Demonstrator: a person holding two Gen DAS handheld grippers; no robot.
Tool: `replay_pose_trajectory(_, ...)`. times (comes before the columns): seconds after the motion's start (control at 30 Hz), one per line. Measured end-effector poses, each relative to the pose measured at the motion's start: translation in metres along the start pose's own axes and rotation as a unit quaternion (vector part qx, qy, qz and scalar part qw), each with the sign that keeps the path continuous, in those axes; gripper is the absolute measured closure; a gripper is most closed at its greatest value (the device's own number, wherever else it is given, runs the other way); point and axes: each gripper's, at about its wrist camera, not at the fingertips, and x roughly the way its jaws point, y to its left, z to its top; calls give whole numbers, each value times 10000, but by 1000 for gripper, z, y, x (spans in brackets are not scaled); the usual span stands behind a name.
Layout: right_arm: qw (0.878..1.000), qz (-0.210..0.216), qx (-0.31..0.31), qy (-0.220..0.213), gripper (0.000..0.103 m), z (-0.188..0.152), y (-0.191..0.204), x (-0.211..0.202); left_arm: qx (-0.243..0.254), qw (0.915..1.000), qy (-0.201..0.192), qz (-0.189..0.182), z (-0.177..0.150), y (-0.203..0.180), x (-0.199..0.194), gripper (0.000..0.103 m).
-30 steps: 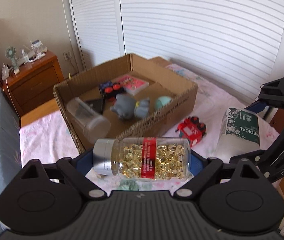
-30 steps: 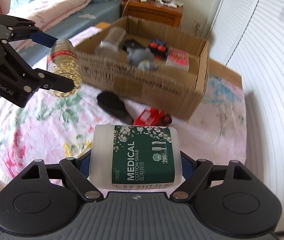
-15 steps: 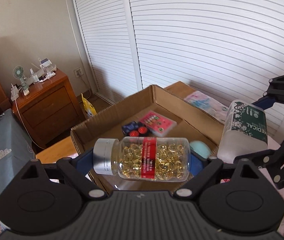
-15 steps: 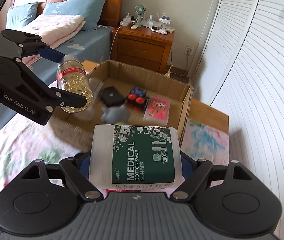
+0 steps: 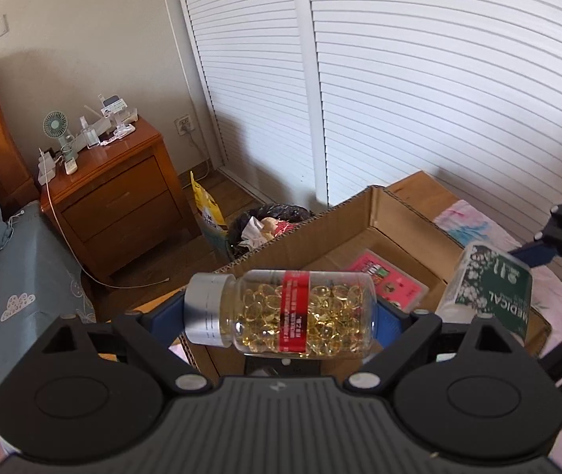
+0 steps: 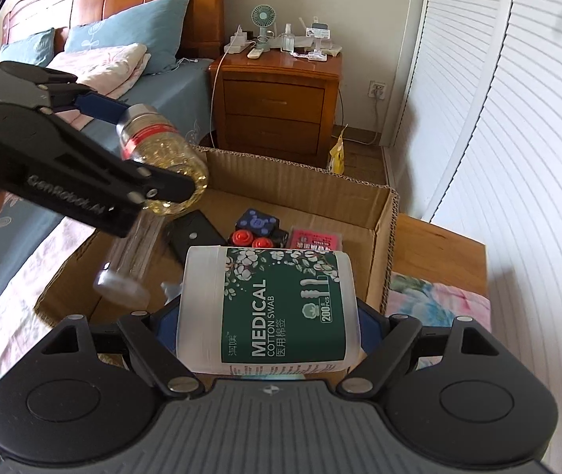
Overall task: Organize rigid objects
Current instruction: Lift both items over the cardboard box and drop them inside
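In our left gripper (image 5: pixel 281 312) we hold the capsule bottle (image 5: pixel 293 312) sideways, jaws closed on its cap and base, in the air above the near left wall of the box (image 6: pixel 383 213). Our right gripper (image 6: pixel 269 312) clamps the swab jar (image 6: pixel 273 308) across its ends, over the box's near edge. Inside the box lie a clear jar (image 6: pixel 131 260), a black case (image 6: pixel 194 237), a toy car (image 6: pixel 257 229) and a pink pack (image 6: pixel 316 241). A nightstand (image 6: pixel 277 94) stands beyond.
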Motion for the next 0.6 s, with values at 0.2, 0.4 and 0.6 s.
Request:
replay_pose_trajectory(0.2, 9999, -106, 96, -80, 10, 2, -4, 20, -146, 9997, 181, 59, 4, 7, 27, 11)
replay_pose_trajectory(0.4, 9996, 10, 221, -200, 0, -3, -10, 12, -225, 9991, 336, 120, 4, 11, 45, 11)
replay_pose_trajectory(0.6, 9995, 52, 204, -225, 0, -6, -7, 2, -456, 9981, 294, 298, 6, 16, 49, 9)
